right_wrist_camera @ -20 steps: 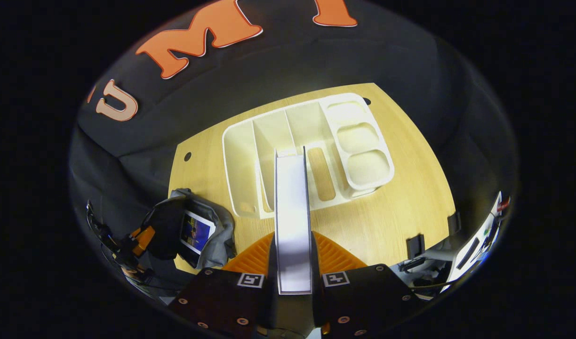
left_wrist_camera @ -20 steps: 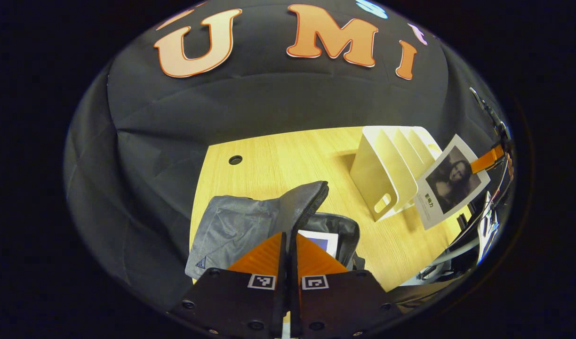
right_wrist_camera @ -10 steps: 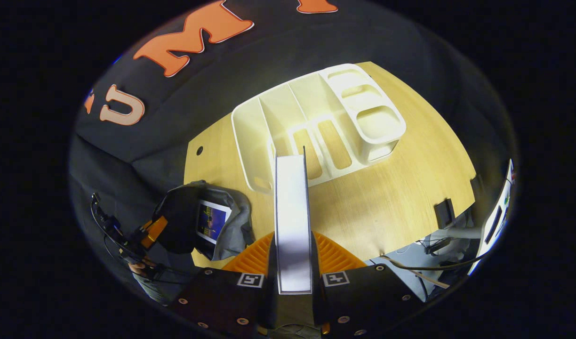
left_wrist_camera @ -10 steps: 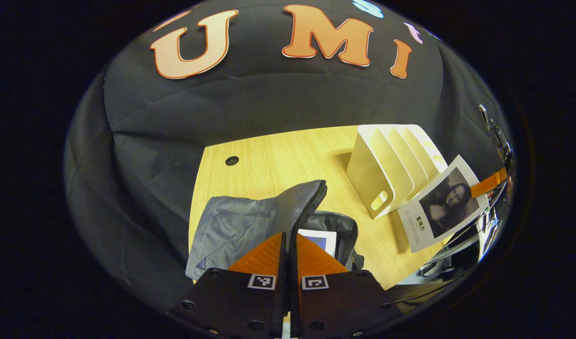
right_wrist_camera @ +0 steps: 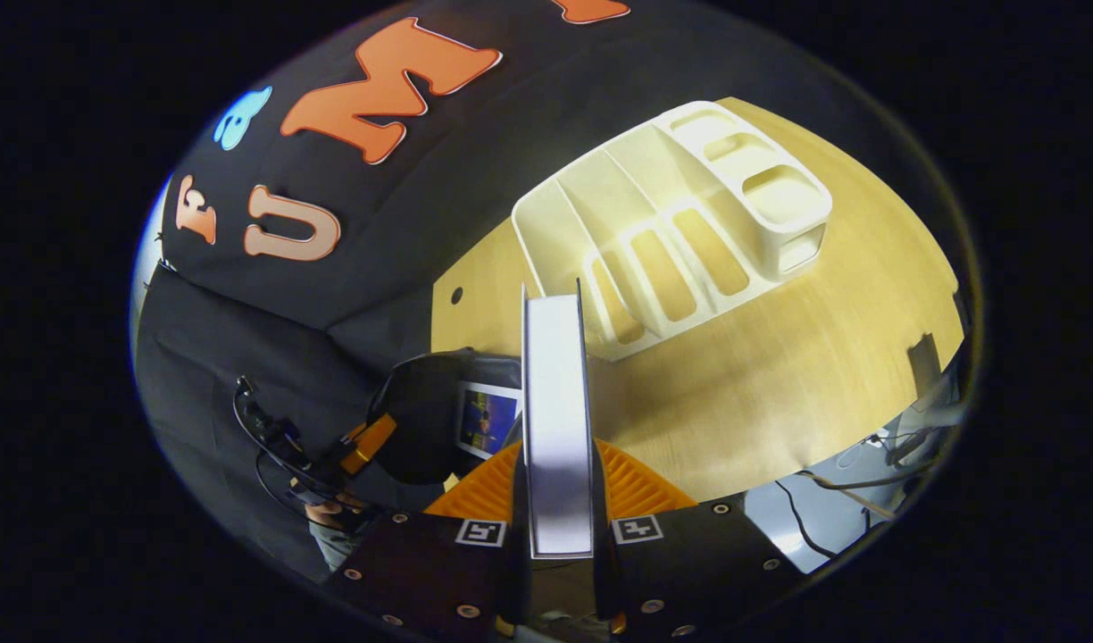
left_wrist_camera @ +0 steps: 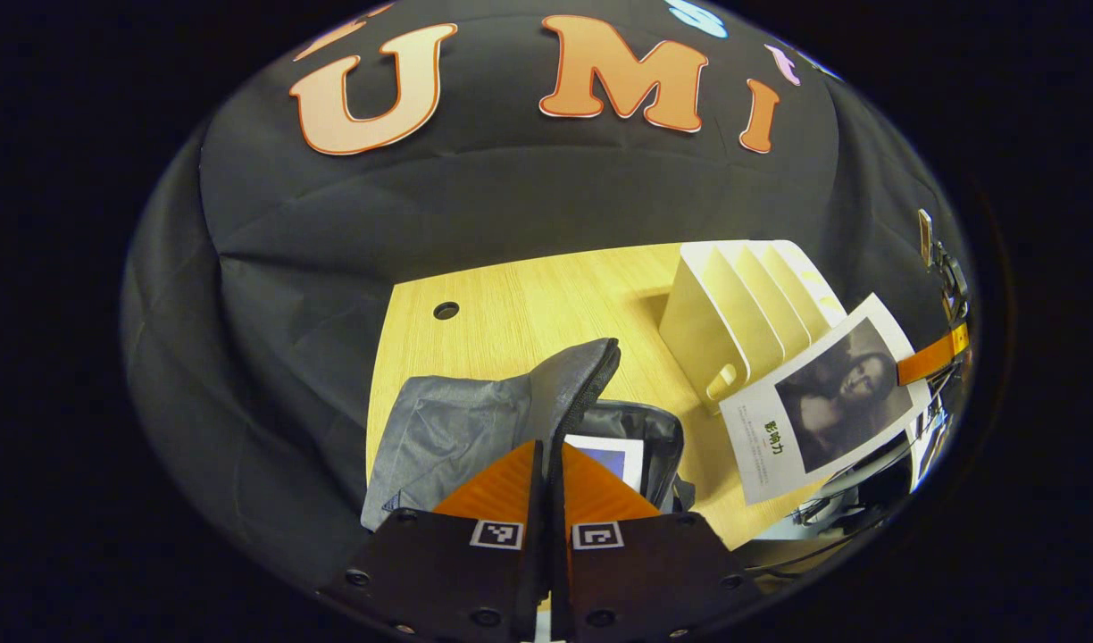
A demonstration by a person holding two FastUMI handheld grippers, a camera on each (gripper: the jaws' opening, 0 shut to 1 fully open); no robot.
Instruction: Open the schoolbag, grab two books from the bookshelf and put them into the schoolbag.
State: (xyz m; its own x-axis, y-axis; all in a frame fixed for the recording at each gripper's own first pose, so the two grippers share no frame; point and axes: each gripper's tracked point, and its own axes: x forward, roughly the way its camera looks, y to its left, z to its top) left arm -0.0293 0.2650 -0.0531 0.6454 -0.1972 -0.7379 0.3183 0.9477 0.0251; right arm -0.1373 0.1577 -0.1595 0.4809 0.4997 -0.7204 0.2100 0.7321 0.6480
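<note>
**Second book in transit to the open schoolbag**

Pale wood of the desk [right_wrist_camera: 779,357] carries a white bookshelf [right_wrist_camera: 680,223] toward the back and a grey schoolbag [left_wrist_camera: 457,429] near the front edge, with black cloth hung behind.

The bag is already open. Its flap [left_wrist_camera: 573,384] is pinched between the closed fingers of the left gripper [left_wrist_camera: 546,464] and held up, so the mouth is kept clear. One book with a blue cover [left_wrist_camera: 613,455] is seen standing inside. A second book [right_wrist_camera: 557,402] is clamped edge-on between the fingers of the right gripper [right_wrist_camera: 557,464], well clear of the shelf and just beside the bag's opening; in the left gripper view its portrait cover [left_wrist_camera: 823,393] is seen hanging in front of the shelf.

The step in hand is judged to be the delivery of the second book. The book must next be brought over the opening, lined up alongside the first, lowered and released, while the flap is kept lifted.

The bag's interior depth cannot be made out. Part of the bag is masked by the held book in the right gripper view. Whether any books remain in the shelf slots cannot be fully confirmed.
</note>
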